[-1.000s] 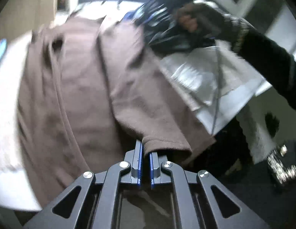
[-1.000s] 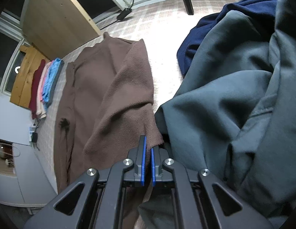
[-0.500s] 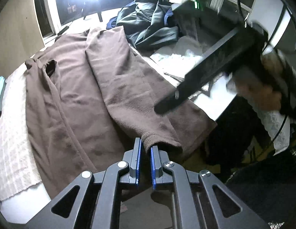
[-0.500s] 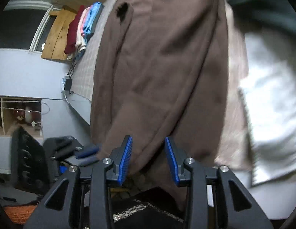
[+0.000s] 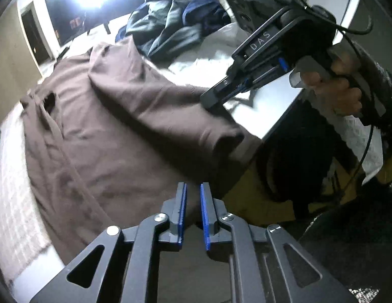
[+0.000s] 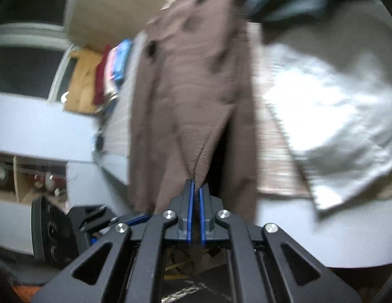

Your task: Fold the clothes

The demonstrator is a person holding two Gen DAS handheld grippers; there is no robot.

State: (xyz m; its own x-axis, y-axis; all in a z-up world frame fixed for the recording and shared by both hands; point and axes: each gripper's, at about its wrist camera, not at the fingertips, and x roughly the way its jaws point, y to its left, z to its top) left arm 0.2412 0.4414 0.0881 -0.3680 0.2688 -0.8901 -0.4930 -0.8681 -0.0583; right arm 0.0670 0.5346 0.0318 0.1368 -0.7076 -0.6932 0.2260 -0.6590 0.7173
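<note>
Right gripper (image 6: pixel 195 185) pinches brown garment (image 5: pixel 115 131) hem on the bed (image 5: pixel 16 202); left gripper (image 5: pixel 193 189) jaws opening, narrow, cloth between them.

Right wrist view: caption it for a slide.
Right hand-held gripper pinches the hem of a brown garment spread on the bed.

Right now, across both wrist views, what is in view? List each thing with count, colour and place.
brown garment: one, brown, spread along the bed, one side folded over.
bed: one, pale cover, under the garment.
clothes pile: one heap, dark grey and navy, far end of the bed.
folded clothes stack: one, red, pink, blue, beside the bed's far side.
silver sheet: one, silvery, beside the garment.
left gripper: jaws opening, brown hem between them.
right gripper: shut on garment edge.
hand: one, holding the right gripper.
</note>
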